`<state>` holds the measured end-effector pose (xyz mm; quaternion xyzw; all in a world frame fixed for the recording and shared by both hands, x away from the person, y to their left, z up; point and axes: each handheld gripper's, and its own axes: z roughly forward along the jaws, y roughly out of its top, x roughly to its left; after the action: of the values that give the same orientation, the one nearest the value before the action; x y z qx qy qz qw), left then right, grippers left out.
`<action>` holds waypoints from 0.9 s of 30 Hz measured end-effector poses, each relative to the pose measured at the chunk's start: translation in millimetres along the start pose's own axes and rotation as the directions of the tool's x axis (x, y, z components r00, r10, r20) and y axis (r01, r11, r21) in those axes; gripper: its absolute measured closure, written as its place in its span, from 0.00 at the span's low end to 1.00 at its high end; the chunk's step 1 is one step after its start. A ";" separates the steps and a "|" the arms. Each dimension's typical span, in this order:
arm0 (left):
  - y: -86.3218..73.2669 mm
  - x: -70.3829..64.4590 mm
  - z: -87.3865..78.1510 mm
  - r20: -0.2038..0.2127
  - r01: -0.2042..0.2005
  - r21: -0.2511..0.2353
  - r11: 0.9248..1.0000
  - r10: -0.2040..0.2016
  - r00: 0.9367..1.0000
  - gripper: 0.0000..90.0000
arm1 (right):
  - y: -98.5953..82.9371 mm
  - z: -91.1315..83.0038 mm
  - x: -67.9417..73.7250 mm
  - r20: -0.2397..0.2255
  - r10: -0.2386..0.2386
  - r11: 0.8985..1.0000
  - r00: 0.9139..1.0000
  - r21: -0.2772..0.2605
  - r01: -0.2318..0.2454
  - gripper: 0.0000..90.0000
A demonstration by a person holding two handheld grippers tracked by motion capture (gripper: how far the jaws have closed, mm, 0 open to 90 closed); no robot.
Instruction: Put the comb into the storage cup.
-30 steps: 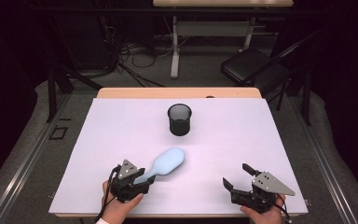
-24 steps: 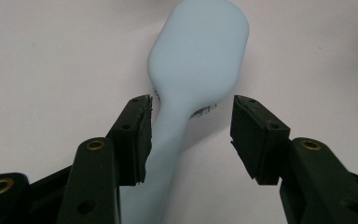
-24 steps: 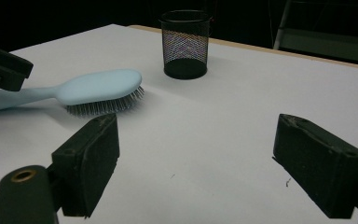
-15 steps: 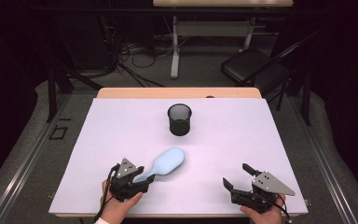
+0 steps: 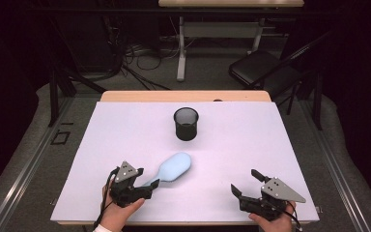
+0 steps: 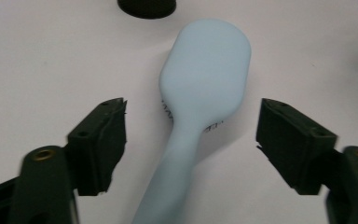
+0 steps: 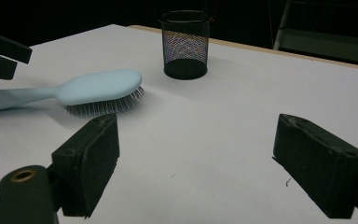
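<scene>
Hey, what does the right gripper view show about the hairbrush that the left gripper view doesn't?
The right gripper view alone shows the hairbrush from the side, bristles down on the table, plus the full mesh cup. The left gripper view alone shows the handle lying between the left gripper's open jaws, untouched. Both show the brush's pale blue back and the cup beyond it.

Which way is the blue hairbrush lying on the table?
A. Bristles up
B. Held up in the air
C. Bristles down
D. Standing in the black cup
C. In the right gripper view the hairbrush lies on the table with its bristles pointing down at the white top, and its smooth blue back faces up. It is beside the black mesh cup, not in it.
</scene>
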<state>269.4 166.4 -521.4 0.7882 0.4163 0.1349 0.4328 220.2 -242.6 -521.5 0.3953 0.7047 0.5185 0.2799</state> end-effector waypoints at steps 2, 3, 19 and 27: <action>-0.3 1.8 0.6 0.019 0.011 -0.005 1.000 -0.011 1.000 0.21 | -0.1 0.2 0.0 -0.001 0.002 1.000 1.000 -0.001 -0.002 0.16; -0.6 2.0 0.7 0.018 0.010 -0.012 1.000 -0.010 1.000 0.20 | -0.2 0.5 0.0 -0.002 0.002 1.000 1.000 -0.002 -0.002 0.16; 0.3 2.7 3.0 0.048 -0.018 -0.036 0.999 0.019 0.999 0.01 | -0.4 0.8 -0.4 -0.004 -0.002 1.000 1.000 0.001 0.002 0.16; 3.8 1.8 4.0 0.053 -0.025 -0.028 0.999 0.027 0.998 0.01 | -0.5 1.4 0.6 -0.005 -0.001 1.000 1.000 0.005 0.001 0.16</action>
<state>274.8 164.5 -521.0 0.7907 0.3925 0.1253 0.4528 220.8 -241.5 -522.4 0.3944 0.7069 0.5176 0.2772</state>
